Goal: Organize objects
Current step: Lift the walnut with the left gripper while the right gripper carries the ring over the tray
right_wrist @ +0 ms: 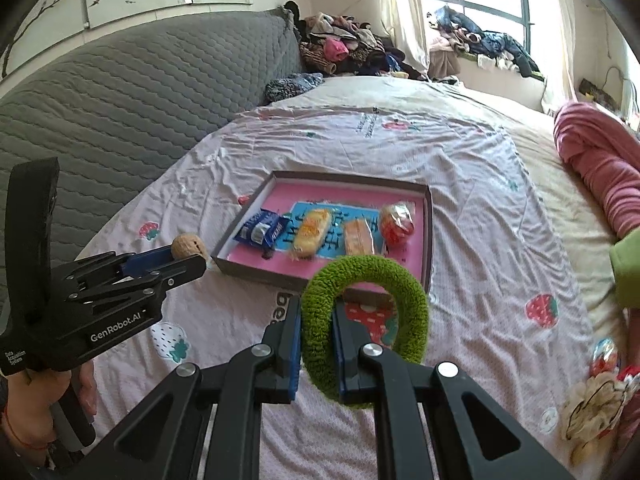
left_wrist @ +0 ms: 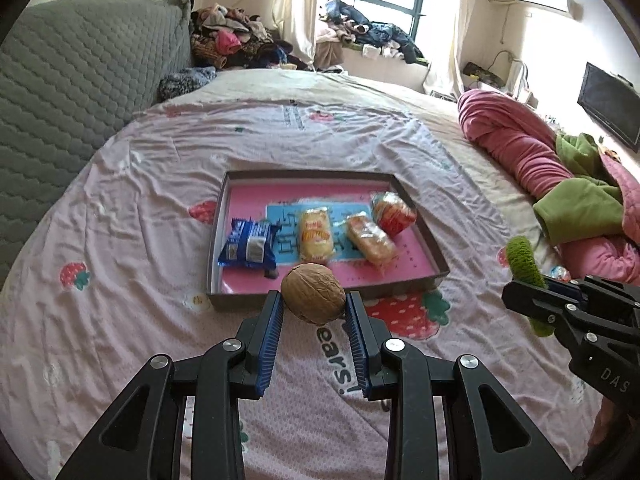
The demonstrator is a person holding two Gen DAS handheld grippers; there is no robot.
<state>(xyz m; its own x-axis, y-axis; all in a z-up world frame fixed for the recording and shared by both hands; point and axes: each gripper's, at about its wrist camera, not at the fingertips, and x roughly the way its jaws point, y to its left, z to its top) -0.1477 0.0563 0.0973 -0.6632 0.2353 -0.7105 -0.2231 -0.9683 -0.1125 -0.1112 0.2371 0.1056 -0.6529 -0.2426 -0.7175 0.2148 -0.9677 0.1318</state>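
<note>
My left gripper [left_wrist: 314, 306] is shut on a brown walnut [left_wrist: 313, 298], held above the bed sheet just in front of the shallow box tray [left_wrist: 236, 178]. From the right wrist view that walnut [right_wrist: 187, 246] sits at the tip of the left gripper [right_wrist: 188, 258]. My right gripper [right_wrist: 318, 312] is shut on a fuzzy green ring [right_wrist: 404, 292], held upright above the sheet near the tray [right_wrist: 428, 240]. In the left wrist view the green ring [left_wrist: 524, 258] sticks out of the right gripper [left_wrist: 540, 296]. The tray holds several wrapped snacks: a blue pack [left_wrist: 248, 246], a yellow cake [left_wrist: 316, 234], a bread bar [left_wrist: 370, 238], a red-wrapped bun [left_wrist: 394, 210].
A grey quilted headboard [left_wrist: 80, 80] runs along the left. Rolled pink and green bedding [left_wrist: 540, 152] lies on the right. A cream fabric flower hair tie [right_wrist: 596, 408] and a small shiny wrapped item [right_wrist: 606, 358] lie at the right edge. Piled clothes [left_wrist: 236, 40] sit by the window.
</note>
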